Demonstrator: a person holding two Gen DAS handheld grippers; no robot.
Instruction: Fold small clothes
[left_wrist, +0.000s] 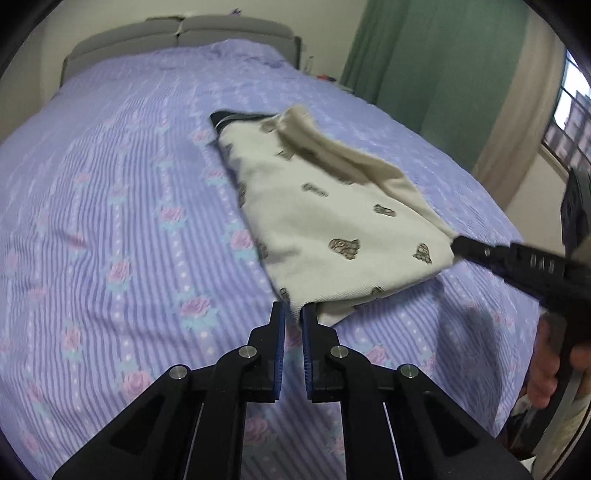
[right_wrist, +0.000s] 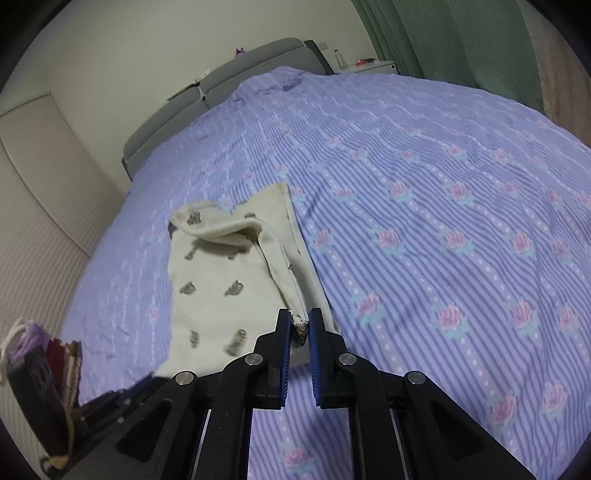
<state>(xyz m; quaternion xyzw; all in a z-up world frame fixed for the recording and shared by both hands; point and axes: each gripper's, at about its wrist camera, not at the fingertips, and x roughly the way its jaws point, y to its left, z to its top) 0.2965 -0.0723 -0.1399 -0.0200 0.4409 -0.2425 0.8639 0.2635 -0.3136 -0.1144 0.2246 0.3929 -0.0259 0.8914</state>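
A small cream garment (left_wrist: 325, 221) with dark printed figures lies on the purple striped bedspread (left_wrist: 110, 221); it has a dark waistband at its far end. My left gripper (left_wrist: 293, 314) is shut on the garment's near corner. My right gripper (right_wrist: 299, 325) is shut on another corner of the garment (right_wrist: 221, 280) and lifts a folded flap of it; it also shows in the left wrist view (left_wrist: 461, 245) at the cloth's right corner. The garment is partly folded over itself.
The bed has a grey headboard (left_wrist: 177, 33). Green curtains (left_wrist: 436, 55) and a window (left_wrist: 569, 110) are to the right. A nightstand with a bottle (right_wrist: 338, 59) stands beside the headboard. A pile of dark items (right_wrist: 40, 369) sits at the bed's left edge.
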